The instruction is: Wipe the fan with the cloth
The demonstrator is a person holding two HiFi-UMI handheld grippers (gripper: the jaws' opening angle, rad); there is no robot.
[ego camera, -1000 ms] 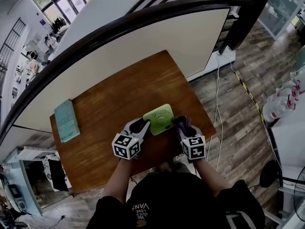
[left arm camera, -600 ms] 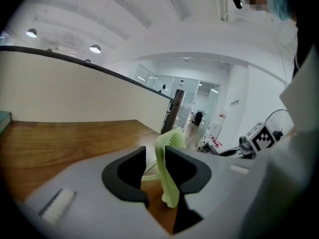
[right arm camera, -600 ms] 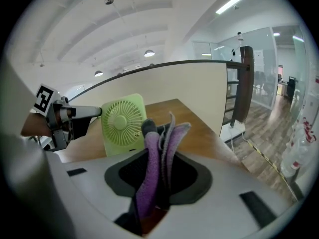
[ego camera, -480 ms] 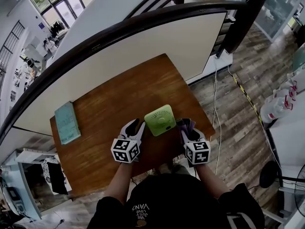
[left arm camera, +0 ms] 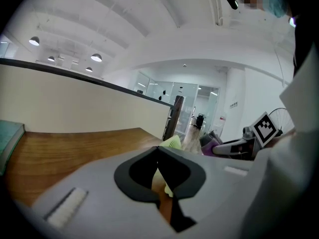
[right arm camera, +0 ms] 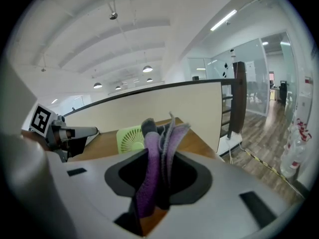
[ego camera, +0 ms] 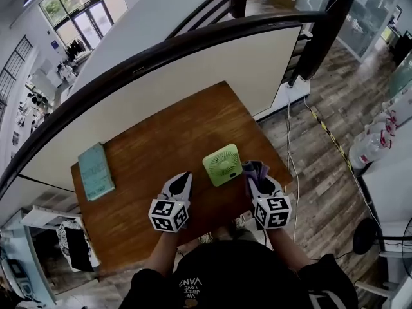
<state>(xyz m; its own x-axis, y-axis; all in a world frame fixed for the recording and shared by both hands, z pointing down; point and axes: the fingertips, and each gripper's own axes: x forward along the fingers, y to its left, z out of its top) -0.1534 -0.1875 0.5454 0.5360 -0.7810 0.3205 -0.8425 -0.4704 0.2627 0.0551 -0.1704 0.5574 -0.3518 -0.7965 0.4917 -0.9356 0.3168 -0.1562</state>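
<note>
A small green fan (ego camera: 223, 164) stands on the wooden table (ego camera: 141, 153), near its front edge. My left gripper (ego camera: 183, 179) hangs just left of the fan, apart from it, with its jaws shut and nothing between them. In the left gripper view the fan (left arm camera: 173, 143) shows just past the closed tips. My right gripper (ego camera: 255, 176) is at the fan's right side, shut on a purple cloth (ego camera: 255, 168). In the right gripper view the folded cloth (right arm camera: 157, 148) sticks up from between the jaws, with the fan (right arm camera: 129, 138) behind it to the left.
A teal book (ego camera: 96, 170) lies at the table's left end. A cream partition with a dark curved rail (ego camera: 193, 50) runs along the far side of the table. Right of the table is wooden floor with a cable (ego camera: 288, 140).
My left gripper has come off the fan's left edge, drawn back toward me and shut. Both grippers have risen, and the right one still holds the cloth.
</note>
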